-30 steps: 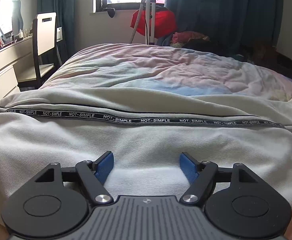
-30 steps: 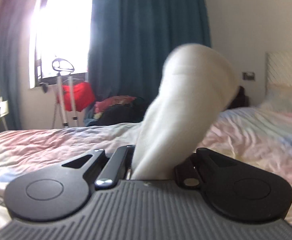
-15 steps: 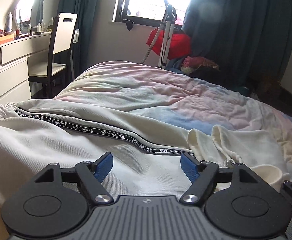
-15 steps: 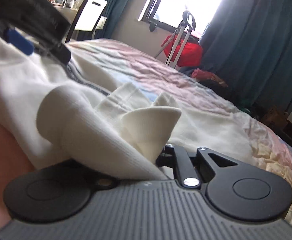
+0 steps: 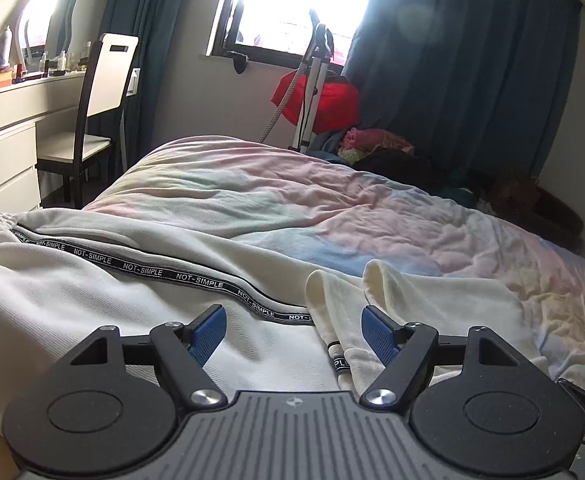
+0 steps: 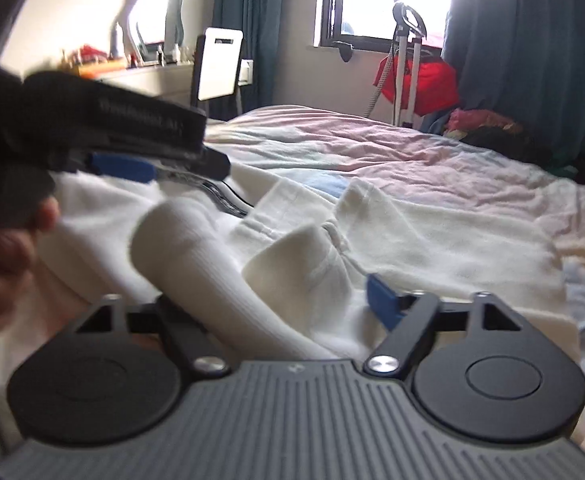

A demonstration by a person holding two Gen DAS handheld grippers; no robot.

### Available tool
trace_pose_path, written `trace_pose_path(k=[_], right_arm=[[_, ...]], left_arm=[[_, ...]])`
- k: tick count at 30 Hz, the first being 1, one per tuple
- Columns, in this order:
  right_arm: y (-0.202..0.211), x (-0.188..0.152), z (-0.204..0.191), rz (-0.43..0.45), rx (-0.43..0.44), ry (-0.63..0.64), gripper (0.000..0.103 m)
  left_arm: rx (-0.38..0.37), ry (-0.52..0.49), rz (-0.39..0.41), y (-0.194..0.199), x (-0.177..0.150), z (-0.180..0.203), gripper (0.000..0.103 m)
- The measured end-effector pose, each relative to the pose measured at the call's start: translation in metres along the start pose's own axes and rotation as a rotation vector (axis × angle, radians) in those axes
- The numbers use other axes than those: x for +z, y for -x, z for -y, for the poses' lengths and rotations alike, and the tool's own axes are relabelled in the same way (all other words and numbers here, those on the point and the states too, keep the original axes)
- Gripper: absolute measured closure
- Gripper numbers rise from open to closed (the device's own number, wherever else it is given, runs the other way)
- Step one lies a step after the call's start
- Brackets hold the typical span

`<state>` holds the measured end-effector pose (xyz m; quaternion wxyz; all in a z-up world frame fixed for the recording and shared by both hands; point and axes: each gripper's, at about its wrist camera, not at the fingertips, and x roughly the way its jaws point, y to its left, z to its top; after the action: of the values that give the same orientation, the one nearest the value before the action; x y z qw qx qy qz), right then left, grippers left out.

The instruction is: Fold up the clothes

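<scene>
A cream-white garment (image 5: 92, 292) with a black "NOT-SIMPLE" tape stripe (image 5: 152, 272) lies across the near part of the bed. My left gripper (image 5: 292, 326) is open just above it, blue pads wide apart, with a folded-over white end and drawcord tip (image 5: 338, 356) between the fingers. My right gripper (image 6: 292, 296) is open; a rolled fold of the garment (image 6: 196, 264) lies loose across its left finger. The left gripper also shows in the right wrist view (image 6: 124, 168), held in a hand at the left.
The bed has a pastel pink and blue quilt (image 5: 292, 200). A chair (image 5: 96, 120) and a white dresser (image 5: 4, 140) stand at the left. A red bag on a stand (image 5: 316, 100), dark curtains and a clothes pile (image 5: 372, 144) are beyond the bed.
My right gripper has opened and let go of the garment fold it carried across to the left. My left gripper stayed open and shifted right along the stripe.
</scene>
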<state>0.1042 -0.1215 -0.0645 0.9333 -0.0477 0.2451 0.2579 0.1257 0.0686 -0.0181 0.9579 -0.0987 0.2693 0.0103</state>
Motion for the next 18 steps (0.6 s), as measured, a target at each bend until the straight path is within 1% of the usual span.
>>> trace_pose_path(k=[1, 2, 5, 7, 8, 11, 14, 16, 18], right_arm=[[0.01, 0.001, 0.004, -0.002, 0.037, -0.044, 0.015], [0.019, 0.001, 0.007, -0.004, 0.051, -0.074, 0.015], [0.049, 0.005, 0.02, 0.029, 0.037, -0.156, 0.015], [0.068, 0.01, 0.035, 0.081, 0.016, -0.234, 0.015], [0.075, 0.009, 0.042, 0.107, -0.007, -0.27, 0.015], [0.087, 0.008, 0.061, 0.16, -0.153, -0.345, 0.015], [0.083, 0.009, 0.075, 0.175, -0.256, -0.363, 0.015], [0.081, 0.009, 0.082, 0.16, -0.281, -0.382, 0.015], [0.082, 0.007, 0.083, 0.167, -0.286, -0.386, 0.015]], left_arm=[[0.0, -0.015, 0.005, 0.003, -0.002, 0.003, 0.027], [0.001, -0.03, 0.01, 0.006, -0.003, 0.005, 0.027], [-0.015, -0.049, 0.007, 0.016, -0.01, 0.01, 0.027], [-0.022, -0.07, 0.009, 0.025, -0.015, 0.015, 0.027], [-0.026, -0.088, 0.015, 0.03, -0.019, 0.018, 0.027], [-0.058, -0.128, 0.043, 0.05, -0.029, 0.032, 0.026], [-0.083, -0.157, 0.062, 0.063, -0.035, 0.044, 0.023], [-0.082, -0.17, 0.065, 0.066, -0.037, 0.049, 0.023], [-0.065, -0.152, 0.034, 0.062, -0.038, 0.046, 0.023]])
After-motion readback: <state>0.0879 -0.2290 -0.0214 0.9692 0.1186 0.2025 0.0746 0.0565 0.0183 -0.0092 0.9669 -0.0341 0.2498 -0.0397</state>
